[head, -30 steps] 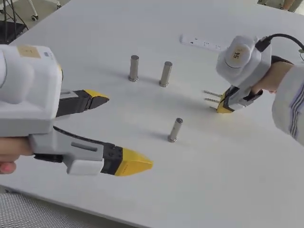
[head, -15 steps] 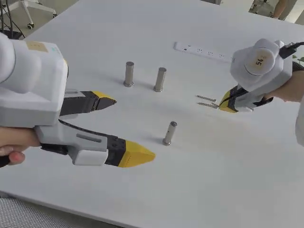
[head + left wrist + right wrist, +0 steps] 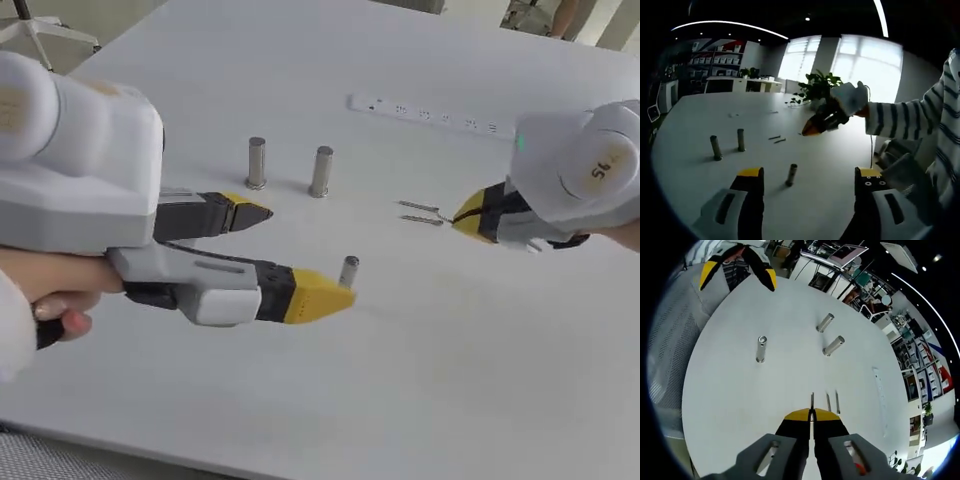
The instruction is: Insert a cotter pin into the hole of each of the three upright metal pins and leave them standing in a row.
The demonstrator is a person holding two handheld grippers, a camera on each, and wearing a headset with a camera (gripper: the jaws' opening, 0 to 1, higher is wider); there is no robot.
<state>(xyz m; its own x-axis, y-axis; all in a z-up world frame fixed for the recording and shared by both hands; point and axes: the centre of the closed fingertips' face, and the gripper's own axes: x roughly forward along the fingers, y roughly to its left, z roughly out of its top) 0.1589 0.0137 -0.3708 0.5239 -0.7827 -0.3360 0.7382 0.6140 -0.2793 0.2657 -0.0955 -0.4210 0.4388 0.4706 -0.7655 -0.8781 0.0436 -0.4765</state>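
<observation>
orange marking (image 3: pixel 603 170) like "st" on round white body of right tool (image 3: pixel 462 216), nothing else readable

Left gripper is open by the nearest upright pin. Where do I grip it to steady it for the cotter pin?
Grip the nearest upright pin low on its shaft, bringing the left gripper in level from its present side, a jaw on either flank. It stands slim and round, so a side pinch should hold, leaving the top free. I cannot see its hole.
</observation>
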